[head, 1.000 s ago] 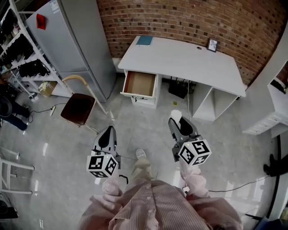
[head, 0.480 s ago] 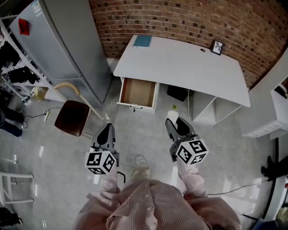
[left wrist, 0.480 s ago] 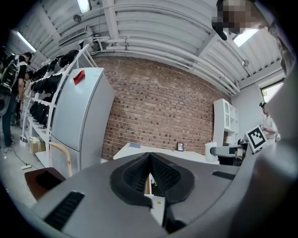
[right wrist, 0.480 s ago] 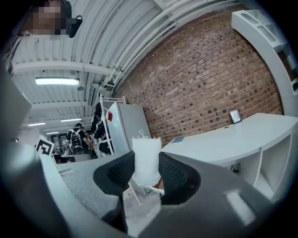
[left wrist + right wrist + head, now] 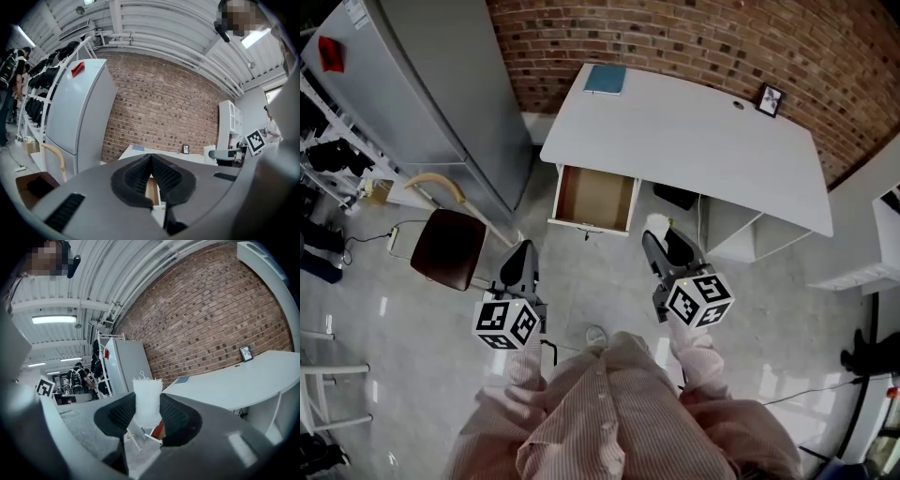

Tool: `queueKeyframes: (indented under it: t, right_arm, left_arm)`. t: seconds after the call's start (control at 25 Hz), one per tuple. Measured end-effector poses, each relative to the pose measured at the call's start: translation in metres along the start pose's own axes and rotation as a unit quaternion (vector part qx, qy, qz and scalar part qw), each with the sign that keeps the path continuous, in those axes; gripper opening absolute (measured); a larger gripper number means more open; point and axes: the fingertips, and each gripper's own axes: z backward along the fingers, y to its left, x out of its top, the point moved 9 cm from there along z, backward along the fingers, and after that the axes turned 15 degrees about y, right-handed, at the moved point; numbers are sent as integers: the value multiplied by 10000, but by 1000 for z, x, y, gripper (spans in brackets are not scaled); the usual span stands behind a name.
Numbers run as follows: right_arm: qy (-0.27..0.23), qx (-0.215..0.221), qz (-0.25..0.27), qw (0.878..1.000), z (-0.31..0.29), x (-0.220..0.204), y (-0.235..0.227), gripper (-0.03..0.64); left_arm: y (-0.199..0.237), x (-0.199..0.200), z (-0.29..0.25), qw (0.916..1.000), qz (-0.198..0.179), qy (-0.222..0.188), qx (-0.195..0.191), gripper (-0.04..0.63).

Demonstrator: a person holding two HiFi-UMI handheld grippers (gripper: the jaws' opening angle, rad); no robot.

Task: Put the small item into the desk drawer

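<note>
A small white frayed cloth piece (image 5: 147, 401) sticks up between the jaws of my right gripper (image 5: 148, 414), which is shut on it; the head view shows that cloth piece (image 5: 656, 222) at the tip of the right gripper (image 5: 660, 236), short of the desk. The white desk (image 5: 675, 131) stands against the brick wall, and its wooden drawer (image 5: 594, 199) at the left is pulled open. My left gripper (image 5: 521, 255) hangs over the floor left of the drawer, its jaws shut with nothing in them (image 5: 151, 164).
A grey cabinet (image 5: 422, 84) stands left of the desk, with a brown chair (image 5: 447, 246) in front of it. A teal notebook (image 5: 605, 80) and a small picture frame (image 5: 769, 98) lie on the desk. Racks of dark bags (image 5: 328, 155) line the far left.
I have stepped closer to the desk; the desk and open drawer now sit nearer both grippers. The right gripper still carries the white cloth piece.
</note>
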Motion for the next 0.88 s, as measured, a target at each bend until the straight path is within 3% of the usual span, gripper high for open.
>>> queueKeyframes:
  t: [0.52,0.88]
  right_arm:
    - [387,77,61,9992,-78,14,-13,164]
    - [1069,231,331,9934,-166,22,-31,164]
  left_arm:
    - [44,6,-51,9994,295,184,-65,-2]
    - [84,12,-114,9969,537,568,-62,-2]
